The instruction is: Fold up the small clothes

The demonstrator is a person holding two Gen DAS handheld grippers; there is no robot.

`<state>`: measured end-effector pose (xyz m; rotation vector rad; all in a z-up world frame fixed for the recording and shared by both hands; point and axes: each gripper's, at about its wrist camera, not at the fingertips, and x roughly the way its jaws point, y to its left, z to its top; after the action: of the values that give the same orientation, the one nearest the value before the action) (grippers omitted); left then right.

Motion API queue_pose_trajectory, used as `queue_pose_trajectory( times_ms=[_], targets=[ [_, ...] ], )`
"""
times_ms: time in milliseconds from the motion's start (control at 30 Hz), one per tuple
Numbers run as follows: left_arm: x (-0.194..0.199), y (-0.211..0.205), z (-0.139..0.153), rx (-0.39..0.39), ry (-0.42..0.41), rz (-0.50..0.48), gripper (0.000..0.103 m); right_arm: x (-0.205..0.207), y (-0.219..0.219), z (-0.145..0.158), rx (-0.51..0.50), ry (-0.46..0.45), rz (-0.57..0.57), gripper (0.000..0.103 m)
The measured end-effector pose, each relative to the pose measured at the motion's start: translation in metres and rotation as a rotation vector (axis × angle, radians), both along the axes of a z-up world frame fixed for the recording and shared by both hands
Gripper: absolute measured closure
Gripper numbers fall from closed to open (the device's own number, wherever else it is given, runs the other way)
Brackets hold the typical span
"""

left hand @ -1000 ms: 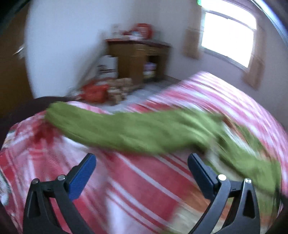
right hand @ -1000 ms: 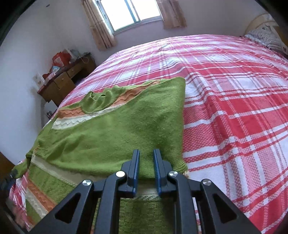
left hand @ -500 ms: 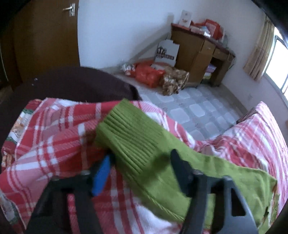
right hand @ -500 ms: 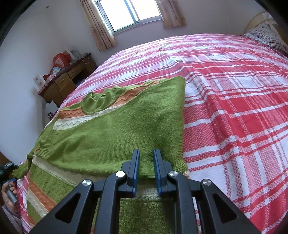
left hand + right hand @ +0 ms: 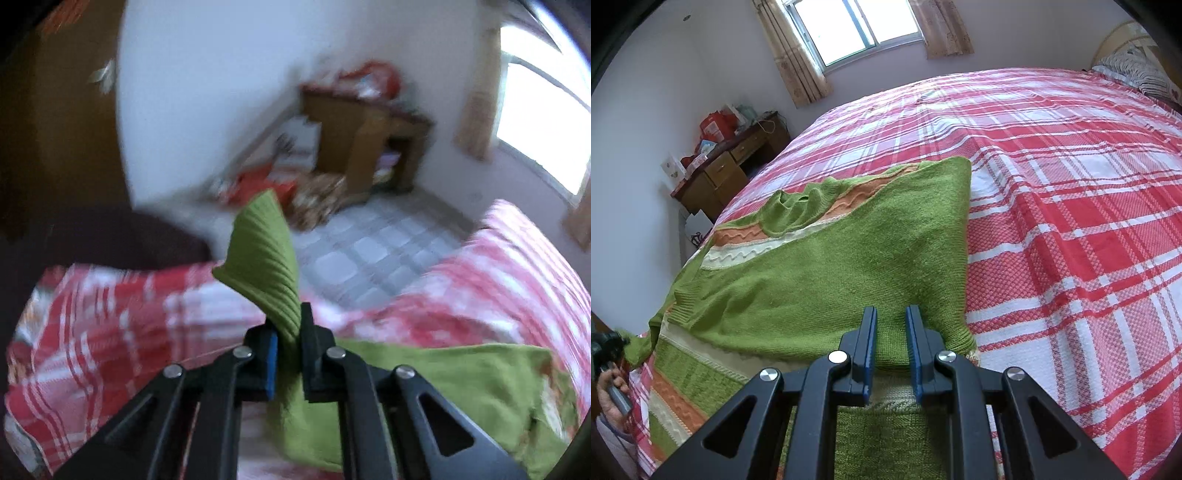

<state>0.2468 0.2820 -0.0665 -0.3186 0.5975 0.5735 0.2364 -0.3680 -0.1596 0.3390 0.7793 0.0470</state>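
Note:
A green knit sweater [image 5: 827,280] with orange and cream stripes lies on the red plaid bed [image 5: 1071,221], one side folded over its body. My left gripper [image 5: 286,332] is shut on the ribbed cuff of the green sleeve [image 5: 262,258], which stands up above the jaws, lifted off the bed. The rest of the sleeve [image 5: 443,387] trails off to the right. My right gripper [image 5: 890,317] rests on the near edge of the folded part, its jaws a narrow gap apart with knit filling the gap. A hand [image 5: 613,384] shows at the far left of the right wrist view.
The bed's corner ends near the left gripper, with tiled floor [image 5: 369,251] beyond. A wooden desk [image 5: 369,140] with clutter stands by the wall, bags on the floor beside it, and a brown door [image 5: 55,147] at left. A pillow [image 5: 1134,70] lies at the bed's far right.
My left gripper swung left over the sleeve to the cuff, closed on it and lifted it off the bed. The right gripper and the folded sweater have not moved.

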Motion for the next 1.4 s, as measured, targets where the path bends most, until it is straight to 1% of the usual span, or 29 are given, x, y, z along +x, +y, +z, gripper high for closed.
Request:
queue_pose_trajectory(
  times_ms=[33, 67, 133, 167, 233, 300, 367, 400, 467, 533, 633, 667, 700, 767, 800, 833, 867, 900, 933, 1033, 1100, 1133, 1167, 1200, 1233, 1267, 1300, 1333, 1400],
  targets=[
    [0.000, -0.018, 0.011, 0.036, -0.024, -0.042, 0.094, 0.000, 0.000, 0.000, -0.001, 0.000, 0.000, 0.087],
    [0.001, -0.046, 0.025, 0.081, -0.053, -0.111, 0.094, 0.000, 0.000, 0.000, -0.001, 0.000, 0.000, 0.087],
    [0.000, -0.095, 0.041, 0.130, -0.095, -0.229, 0.094, 0.000, 0.000, 0.000, -0.002, 0.000, 0.000, 0.087],
    [-0.001, -0.117, 0.046, 0.140, -0.111, -0.284, 0.094, 0.000, 0.000, 0.000, -0.002, 0.000, 0.000, 0.087],
    [-0.004, -0.172, 0.050, 0.135, -0.132, -0.426, 0.094, 0.000, 0.000, 0.000, -0.001, 0.000, 0.000, 0.087],
    [-0.005, -0.223, 0.042, 0.129, -0.122, -0.549, 0.094, 0.000, 0.000, 0.000, 0.001, -0.001, 0.000, 0.087],
    [-0.004, -0.264, 0.028, 0.151, -0.091, -0.626, 0.094, 0.000, 0.000, 0.000, 0.003, -0.001, 0.000, 0.087],
    [-0.006, -0.288, 0.015, 0.167, -0.065, -0.673, 0.094, 0.000, -0.001, 0.000, 0.004, -0.002, 0.001, 0.087],
    [-0.003, -0.313, -0.003, 0.167, -0.021, -0.718, 0.094, -0.001, -0.001, 0.000, 0.009, -0.003, 0.001, 0.087],
    [0.001, -0.332, -0.021, 0.162, 0.039, -0.735, 0.094, -0.001, -0.001, 0.000, 0.013, -0.005, 0.001, 0.087],
    [0.012, -0.338, -0.042, 0.145, 0.118, -0.737, 0.093, -0.002, 0.000, 0.000, 0.014, -0.006, 0.001, 0.087],
    [0.015, -0.335, -0.048, 0.132, 0.156, -0.741, 0.091, -0.002, 0.000, 0.000, 0.013, -0.006, 0.001, 0.087],
    [0.015, -0.333, -0.047, 0.109, 0.171, -0.753, 0.088, -0.002, 0.000, 0.000, 0.013, -0.006, 0.001, 0.087],
    [0.006, -0.331, -0.045, 0.078, 0.182, -0.767, 0.067, -0.001, 0.000, 0.000, 0.014, -0.006, 0.001, 0.087],
    [0.004, -0.323, -0.042, 0.057, 0.199, -0.772, 0.034, -0.001, 0.000, 0.000, 0.015, -0.006, 0.001, 0.087],
    [0.001, -0.317, -0.039, 0.041, 0.197, -0.769, 0.009, -0.001, -0.001, 0.000, 0.017, -0.006, 0.001, 0.087],
    [-0.007, -0.306, -0.035, 0.031, 0.164, -0.753, 0.005, -0.002, -0.001, 0.000, 0.022, -0.006, 0.000, 0.087],
    [-0.018, -0.296, -0.033, 0.036, 0.123, -0.737, 0.006, -0.002, -0.002, 0.000, 0.026, -0.005, -0.001, 0.087],
    [-0.025, -0.288, -0.032, 0.048, 0.100, -0.728, 0.006, -0.002, -0.002, -0.001, 0.029, -0.004, -0.001, 0.087],
    [-0.044, -0.257, -0.031, 0.084, 0.068, -0.661, 0.006, 0.001, -0.003, 0.001, 0.032, 0.019, -0.001, 0.087],
    [-0.050, -0.231, -0.041, 0.096, 0.071, -0.576, 0.005, 0.002, -0.001, 0.009, 0.033, 0.056, -0.030, 0.086],
    [-0.050, -0.222, -0.047, 0.085, 0.080, -0.548, 0.005, 0.000, 0.002, 0.017, 0.069, 0.035, -0.037, 0.082],
    [-0.050, -0.212, -0.054, 0.071, 0.092, -0.518, 0.005, -0.004, 0.009, 0.025, 0.130, -0.010, -0.020, 0.074],
    [-0.050, -0.203, -0.063, 0.052, 0.104, -0.485, 0.005, -0.005, 0.015, 0.030, 0.163, -0.031, -0.003, 0.044],
    [-0.049, -0.195, -0.073, 0.013, 0.120, -0.458, 0.006, -0.005, 0.028, 0.034, 0.193, -0.049, 0.028, 0.016],
    [-0.050, -0.190, -0.078, -0.025, 0.116, -0.454, 0.006, -0.004, 0.042, 0.038, 0.207, -0.061, 0.061, 0.015],
    [-0.053, -0.190, -0.075, -0.028, 0.079, -0.456, 0.005, 0.000, 0.057, 0.040, 0.204, -0.064, 0.098, 0.015],
    [-0.054, -0.193, -0.074, -0.031, 0.069, -0.463, 0.001, 0.006, 0.074, 0.041, 0.191, -0.061, 0.144, 0.015],
    [-0.051, -0.200, -0.077, -0.018, 0.094, -0.463, 0.000, 0.018, 0.103, 0.040, 0.136, -0.047, 0.191, 0.015]
  ],
)
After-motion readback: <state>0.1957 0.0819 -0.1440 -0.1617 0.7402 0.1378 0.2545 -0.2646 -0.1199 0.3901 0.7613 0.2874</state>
